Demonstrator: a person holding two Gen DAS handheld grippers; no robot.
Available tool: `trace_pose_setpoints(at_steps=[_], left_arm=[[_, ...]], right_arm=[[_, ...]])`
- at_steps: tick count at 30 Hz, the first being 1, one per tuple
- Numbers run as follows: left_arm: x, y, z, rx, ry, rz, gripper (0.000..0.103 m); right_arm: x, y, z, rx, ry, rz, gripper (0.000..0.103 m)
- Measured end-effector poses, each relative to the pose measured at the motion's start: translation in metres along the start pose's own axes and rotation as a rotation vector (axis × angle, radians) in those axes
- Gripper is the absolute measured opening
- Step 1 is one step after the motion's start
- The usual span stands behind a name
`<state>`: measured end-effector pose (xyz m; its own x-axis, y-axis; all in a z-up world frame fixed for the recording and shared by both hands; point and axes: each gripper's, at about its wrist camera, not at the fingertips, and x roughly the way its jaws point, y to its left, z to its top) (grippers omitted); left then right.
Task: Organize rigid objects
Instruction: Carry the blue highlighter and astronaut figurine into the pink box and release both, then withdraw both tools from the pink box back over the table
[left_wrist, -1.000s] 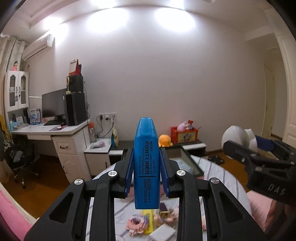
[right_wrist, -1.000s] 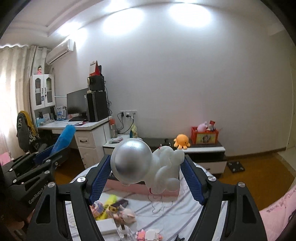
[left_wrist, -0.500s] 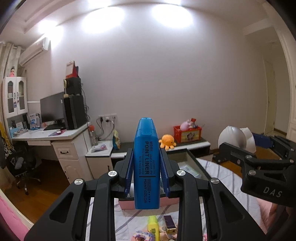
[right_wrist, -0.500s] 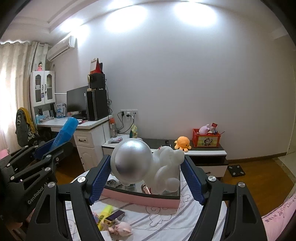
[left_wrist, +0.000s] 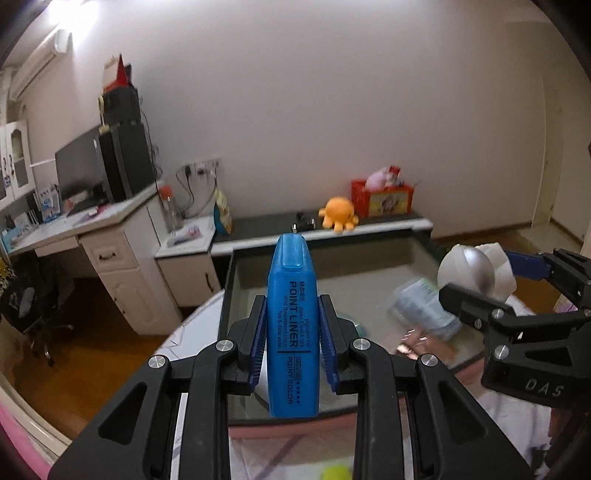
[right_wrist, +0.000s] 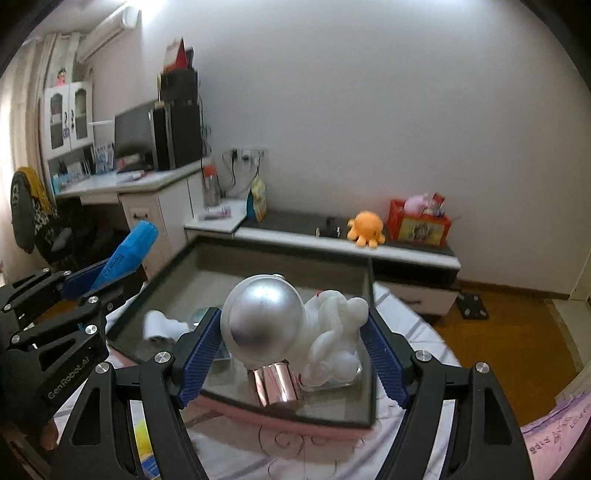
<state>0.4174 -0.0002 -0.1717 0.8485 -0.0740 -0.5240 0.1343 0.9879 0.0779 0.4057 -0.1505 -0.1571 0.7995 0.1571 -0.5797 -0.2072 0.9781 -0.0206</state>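
Left gripper (left_wrist: 291, 343) jaws narrow, clamped on blue highlighter (left_wrist: 292, 325), pads pressed on both flat sides; highlighter stands upright between jaws, cap end sticking out well ahead of the fingertips, butt end back behind the pads. Right gripper (right_wrist: 291, 354) jaws wide but gripping white astronaut figure (right_wrist: 295, 332): silver helmet against its left pad, white body against its right pad, figure filling the whole gap.

Ahead of and below both jaws: shallow tray (right_wrist: 369, 280) with dark rim and pink outer wall, on a round table with white patterned cloth (right_wrist: 410, 306). Tray's near edge lies just below the left jaws; its far edge is well ahead of them. Tray floor straight ahead of the highlighter tip is mostly bare. Plastic-wrapped packet (left_wrist: 424, 314) lies in the tray to the right of the left jaws, blurred. Under the right jaws a shiny rose-gold cylinder (right_wrist: 275, 384) lies in the tray near its front edge; small white item (right_wrist: 159, 325) sits left of those jaws, blurred. Bare tray floor beyond the astronaut up to the far wall.

Grippers side by side, apart, not touching. Yellow object (left_wrist: 336, 472) on cloth below the left jaws, outside the tray, blurred
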Motion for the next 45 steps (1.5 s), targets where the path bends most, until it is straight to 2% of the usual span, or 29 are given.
trace_pose_setpoints(at_steps=[4,9,12,14,15,16,17,19,21,25,31,33,34,40,45], left_arm=[[0.031,0.005,-0.007,-0.005,0.056,0.005,0.027],[0.052,0.012,-0.015,-0.017,0.115,0.012,0.027],[0.049,0.014,-0.016,-0.027,0.105,0.01,0.029],[0.044,0.014,-0.015,-0.023,0.081,0.022,0.047],[0.041,0.014,-0.015,-0.02,0.074,0.029,0.061],[0.036,0.015,-0.014,-0.015,0.064,0.041,0.068],[0.03,0.015,-0.014,-0.01,0.054,0.044,0.07],[0.019,0.02,-0.012,-0.011,0.035,0.048,0.077],[0.002,0.023,-0.012,-0.018,0.015,0.047,0.078],[-0.047,0.027,-0.02,-0.025,-0.058,0.066,0.091],[-0.121,0.031,-0.039,-0.064,-0.135,0.08,0.099],[-0.146,0.028,-0.045,-0.087,-0.16,0.084,0.103],[-0.159,0.026,-0.047,-0.097,-0.175,0.083,0.103],[-0.232,-0.001,-0.06,-0.094,-0.299,0.108,0.103],[-0.264,-0.024,-0.067,-0.041,-0.325,0.127,0.103]], right_arm=[[0.033,0.009,-0.004,-0.042,0.083,0.026,0.077],[0.051,0.018,-0.008,-0.064,0.112,0.033,0.077],[0.054,0.019,-0.008,-0.067,0.115,0.046,0.077],[0.054,0.019,-0.009,-0.077,0.116,0.029,0.079],[0.052,0.018,-0.009,-0.071,0.109,0.025,0.079],[0.048,0.015,-0.008,-0.06,0.104,0.024,0.08],[0.044,0.013,-0.008,-0.05,0.101,0.029,0.08],[0.029,0.005,-0.007,-0.02,0.076,0.028,0.08],[0.013,0.0,-0.006,0.001,0.055,0.027,0.08],[-0.039,-0.009,-0.009,0.046,-0.025,0.031,0.08],[-0.118,-0.011,-0.023,0.082,-0.148,0.03,0.081],[-0.141,-0.011,-0.03,0.092,-0.185,0.02,0.085],[-0.157,-0.008,-0.035,0.095,-0.214,0.014,0.091],[-0.219,0.009,-0.062,0.078,-0.329,-0.048,0.091],[-0.252,0.02,-0.085,0.079,-0.392,-0.07,0.091]])
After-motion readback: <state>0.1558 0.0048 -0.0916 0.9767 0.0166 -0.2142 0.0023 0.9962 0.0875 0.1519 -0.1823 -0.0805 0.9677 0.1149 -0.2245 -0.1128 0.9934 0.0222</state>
